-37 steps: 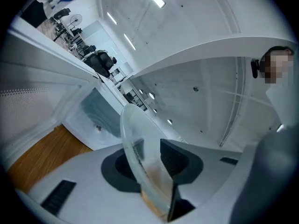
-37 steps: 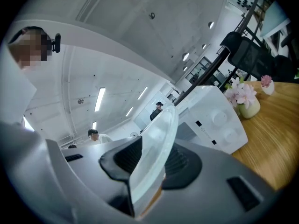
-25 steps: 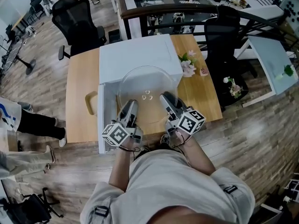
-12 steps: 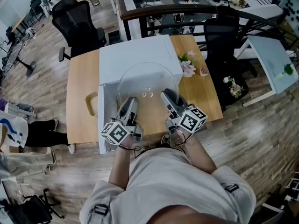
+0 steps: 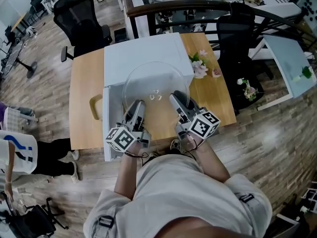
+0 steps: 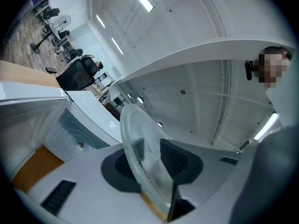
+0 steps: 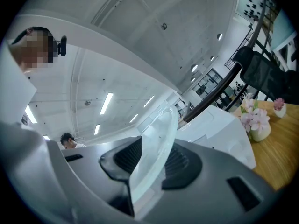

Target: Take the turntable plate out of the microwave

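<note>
My left gripper (image 5: 134,107) is clamped on the rim of the turntable plate (image 5: 156,83). In the left gripper view the glass edge (image 6: 140,148) runs between the two dark pads (image 6: 174,157), one pad on each face, and the jaws stand only as far apart as the glass is thick. My right gripper (image 5: 174,99) grips the same way. In the right gripper view the rim (image 7: 159,139) is pinched between its ribbed pads (image 7: 125,155), and the gap is just as narrow.

The plate hangs between the two tools, outside the microwave (image 5: 143,53) and in front of its opening, above the wooden table (image 5: 84,93). I grip it at its near edge, left and right of centre, and both grippers point away from me towards the oven.

The microwave door (image 5: 110,128) stands swung open on my left. Past the plate, the left gripper view shows the cavity (image 6: 70,127), with a ringed floor and a small hub (image 6: 80,145) at its middle.

The plate is a round disc, so it has no long axis. In the head view it lies roughly flat, broad face up, with small nubs (image 5: 156,96) near its middle. A vase of flowers (image 5: 199,68) stands on the table just right of the microwave.
</note>
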